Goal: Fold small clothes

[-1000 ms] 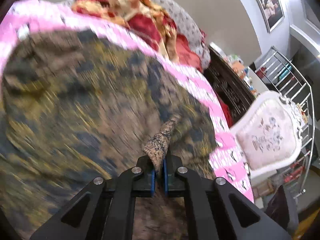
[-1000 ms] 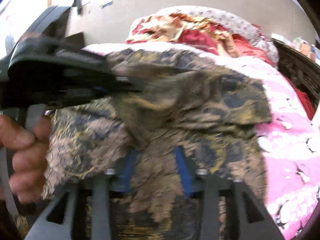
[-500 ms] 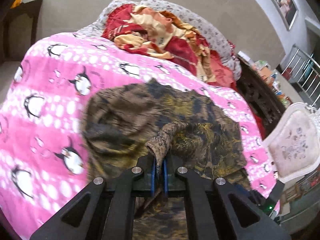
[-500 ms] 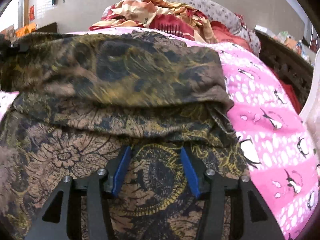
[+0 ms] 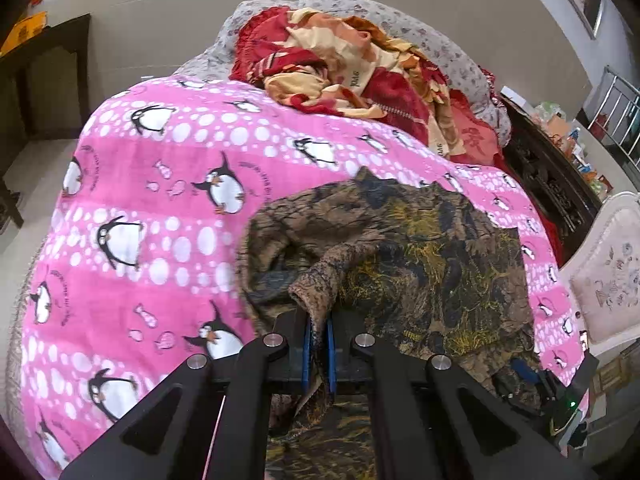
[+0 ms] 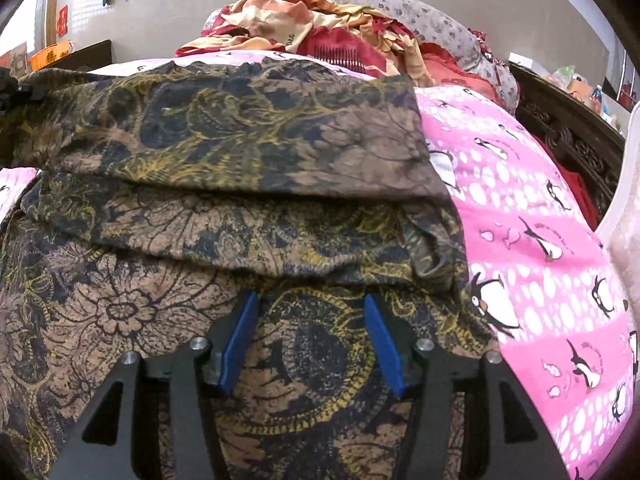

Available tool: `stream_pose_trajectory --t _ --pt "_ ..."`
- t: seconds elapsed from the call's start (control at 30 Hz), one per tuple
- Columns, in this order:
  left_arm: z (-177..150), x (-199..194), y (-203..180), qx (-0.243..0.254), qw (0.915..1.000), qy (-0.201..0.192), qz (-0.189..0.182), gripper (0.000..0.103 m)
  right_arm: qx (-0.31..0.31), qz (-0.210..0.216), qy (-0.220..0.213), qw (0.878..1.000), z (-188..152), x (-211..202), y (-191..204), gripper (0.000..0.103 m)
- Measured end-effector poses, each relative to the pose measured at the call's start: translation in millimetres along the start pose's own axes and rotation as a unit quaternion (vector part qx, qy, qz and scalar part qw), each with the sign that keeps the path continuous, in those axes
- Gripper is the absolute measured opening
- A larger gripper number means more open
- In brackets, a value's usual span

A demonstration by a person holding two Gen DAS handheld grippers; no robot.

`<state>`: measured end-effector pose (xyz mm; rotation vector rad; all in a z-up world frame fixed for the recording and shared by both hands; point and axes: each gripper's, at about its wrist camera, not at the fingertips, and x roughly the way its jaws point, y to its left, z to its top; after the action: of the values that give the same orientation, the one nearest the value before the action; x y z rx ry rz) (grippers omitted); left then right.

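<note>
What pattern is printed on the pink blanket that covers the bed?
Black-and-white penguins, white dots and small fish on the pink blanket; the left wrist view shows it best.

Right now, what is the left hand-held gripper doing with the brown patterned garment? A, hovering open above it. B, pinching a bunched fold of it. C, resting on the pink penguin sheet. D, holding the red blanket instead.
B: the left hand-held gripper has its blue pads closed on a bunched fold of the brown patterned garment.

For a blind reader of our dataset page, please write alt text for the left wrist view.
The left gripper is shut on a bunched edge of a brown floral garment, which lies on a pink penguin blanket. Behind it, red and cream bedding is piled against a grey wall.
</note>
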<state>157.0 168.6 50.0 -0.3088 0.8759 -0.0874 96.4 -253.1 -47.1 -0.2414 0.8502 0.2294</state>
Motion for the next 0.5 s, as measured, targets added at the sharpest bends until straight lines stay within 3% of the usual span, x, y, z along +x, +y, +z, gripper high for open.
stream_pose_trajectory --t 0.23,0.5 --pt "8.0 32.7 28.6 0.022 0.9972 0.049 0.052 0.000 -0.001 -0.002 0.000 1.000 0.2 0.1 0.6 0.058" --pt "16.2 61.6 33.0 0.040 0.9948 0.054 0.076 0.000 -0.002 -0.003 0.000 1.000 0.1 0.2 1.1 0.058"
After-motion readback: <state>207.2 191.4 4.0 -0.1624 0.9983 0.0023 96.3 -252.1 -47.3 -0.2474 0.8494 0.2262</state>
